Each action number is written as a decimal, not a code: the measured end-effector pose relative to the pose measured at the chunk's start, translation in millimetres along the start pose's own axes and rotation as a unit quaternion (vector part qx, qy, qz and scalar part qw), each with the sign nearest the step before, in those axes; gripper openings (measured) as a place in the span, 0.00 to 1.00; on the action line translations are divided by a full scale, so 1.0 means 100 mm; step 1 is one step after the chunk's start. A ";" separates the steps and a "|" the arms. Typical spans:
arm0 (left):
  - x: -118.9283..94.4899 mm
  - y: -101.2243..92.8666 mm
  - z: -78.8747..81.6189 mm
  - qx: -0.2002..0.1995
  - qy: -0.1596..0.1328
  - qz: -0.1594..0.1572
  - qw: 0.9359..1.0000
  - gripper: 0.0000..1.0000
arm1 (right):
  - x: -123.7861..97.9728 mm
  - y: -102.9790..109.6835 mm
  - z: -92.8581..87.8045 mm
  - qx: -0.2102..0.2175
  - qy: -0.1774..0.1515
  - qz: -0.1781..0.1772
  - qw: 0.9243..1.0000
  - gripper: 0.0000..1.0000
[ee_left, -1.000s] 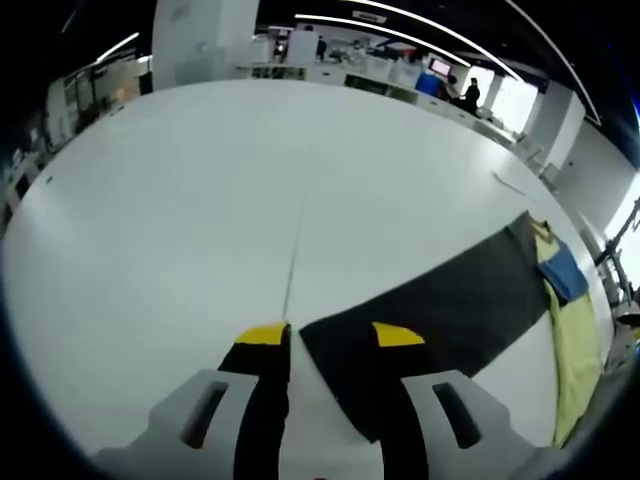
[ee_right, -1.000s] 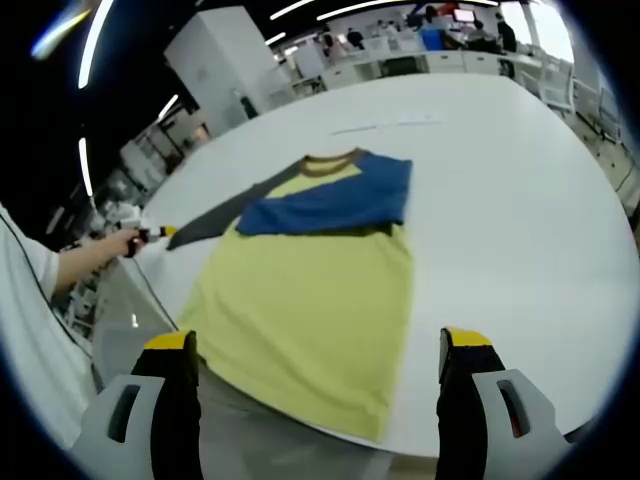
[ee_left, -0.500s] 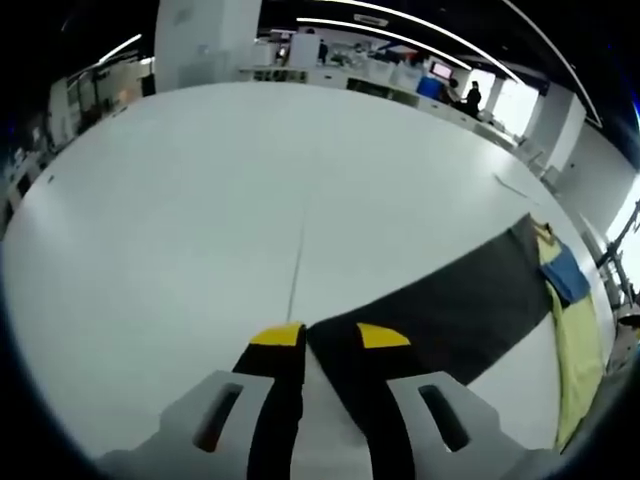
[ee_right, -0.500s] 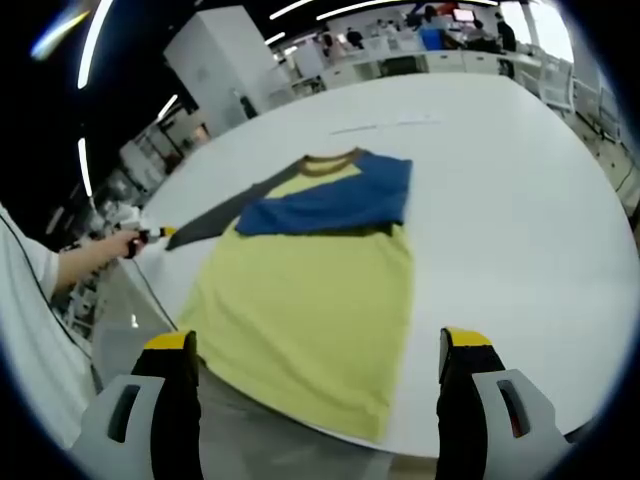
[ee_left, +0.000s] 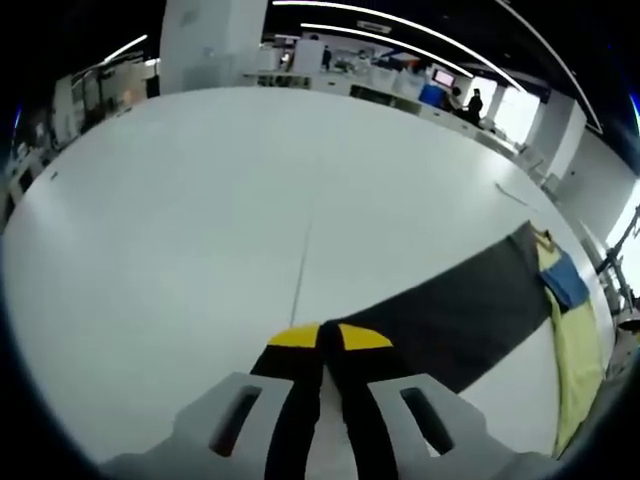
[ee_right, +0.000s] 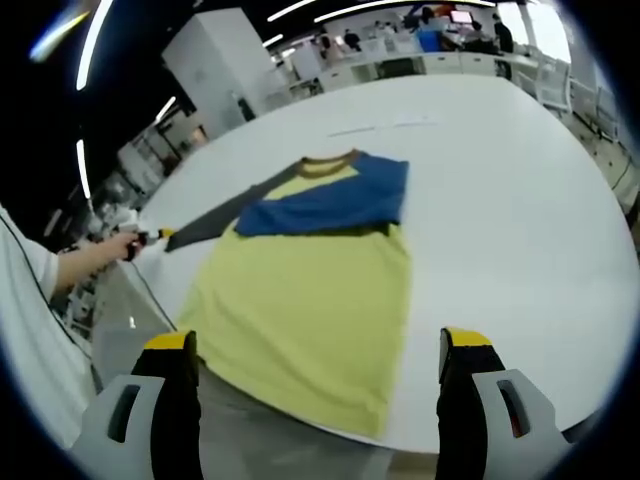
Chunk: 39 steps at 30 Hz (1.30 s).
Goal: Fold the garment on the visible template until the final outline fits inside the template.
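Observation:
A yellow T-shirt [ee_right: 310, 300] lies flat on the white table [ee_right: 500, 200], its hem near the front edge. A blue sleeve [ee_right: 330, 200] is folded across its chest, and a dark grey sleeve [ee_right: 225, 215] stretches out to the left. My left gripper [ee_left: 320, 338] is shut on the cuff end of that grey sleeve [ee_left: 450, 300]. In the right gripper view, the left gripper [ee_right: 150, 236] sits at the sleeve tip in a person's hand. My right gripper [ee_right: 320, 345] hovers open over the shirt's hem, its jaws wide apart and holding nothing.
A thin straight line [ee_left: 303, 265] runs across the table ahead of the left gripper. Faint marks [ee_right: 385, 127] lie beyond the collar. The table edge [ee_right: 300, 430] is close below the hem. Desks and people stand far behind.
The left jaws, open around the grey sleeve's cuff a second ago, have closed onto it. The right gripper and the shirt have stayed in place.

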<state>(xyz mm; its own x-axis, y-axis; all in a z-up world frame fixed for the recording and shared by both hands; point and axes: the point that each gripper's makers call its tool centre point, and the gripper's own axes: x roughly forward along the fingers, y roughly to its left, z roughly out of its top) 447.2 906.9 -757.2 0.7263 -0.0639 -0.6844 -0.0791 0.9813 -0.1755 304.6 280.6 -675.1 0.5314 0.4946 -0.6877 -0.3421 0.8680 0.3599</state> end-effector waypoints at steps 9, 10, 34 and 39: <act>-0.06 -0.03 0.09 0.016 -0.013 -0.004 1.000 0.00 | -0.03 0.00 0.00 0.002 -0.007 -0.002 1.000 1.00; -0.07 -0.01 0.11 0.009 -0.018 0.000 1.000 0.00 | -0.04 0.00 0.00 0.003 -0.009 -0.002 1.000 1.00; -0.43 -0.48 0.42 0.000 -0.061 -0.034 0.998 0.00 | -0.17 0.01 -0.01 0.007 -0.034 0.000 0.999 0.98; -0.54 -0.63 0.53 0.012 -0.072 -0.046 0.996 0.00 | -0.21 0.03 0.01 0.007 -0.045 0.005 0.999 0.98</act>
<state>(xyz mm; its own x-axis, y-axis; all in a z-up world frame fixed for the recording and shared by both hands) 448.7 858.4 -671.5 0.8202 -0.1284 -0.5575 0.0073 0.9767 -0.2143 293.2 272.9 -658.6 0.5961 0.5038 -0.6252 -0.3362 0.8637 0.3754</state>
